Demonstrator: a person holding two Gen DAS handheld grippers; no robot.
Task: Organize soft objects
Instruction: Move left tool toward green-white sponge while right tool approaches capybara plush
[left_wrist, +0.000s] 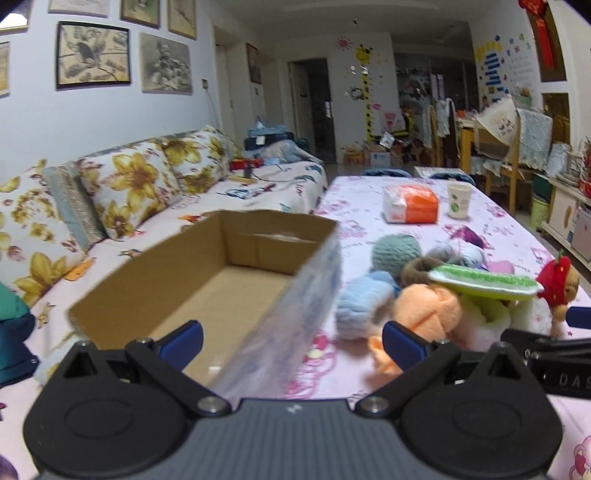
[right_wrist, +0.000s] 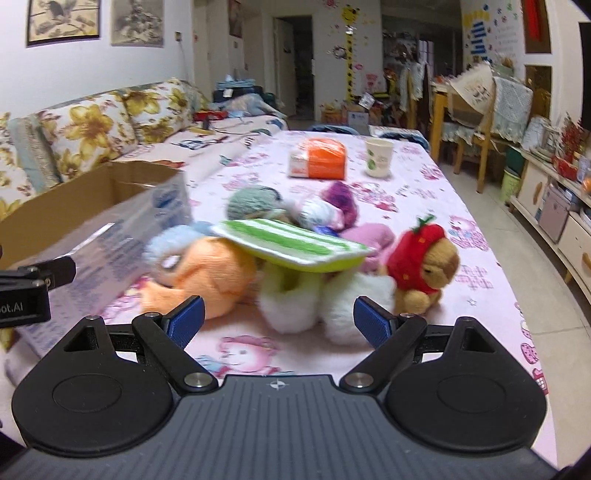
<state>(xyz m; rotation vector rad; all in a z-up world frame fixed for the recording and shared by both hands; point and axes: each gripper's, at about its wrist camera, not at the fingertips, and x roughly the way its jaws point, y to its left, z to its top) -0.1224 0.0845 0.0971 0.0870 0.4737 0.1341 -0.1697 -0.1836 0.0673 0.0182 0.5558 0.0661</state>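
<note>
With both the left gripper (left_wrist: 291, 341) and right gripper (right_wrist: 277, 317) spread wide and empty, the heaped soft toys (right_wrist: 280, 258) at frame centre could topple if one is tugged, missing the cardboard box (left_wrist: 192, 280) at centre-left.

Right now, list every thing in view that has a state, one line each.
Cardboard box: open, empty.
Left claw: open, holding nothing.
Right claw: open, holding nothing.
Paper cup: upright.
Green striped pad: lying on top of the pile.
Strawberry-hat plush: upright, on the table.
Orange plush: lying in the pile.
</note>
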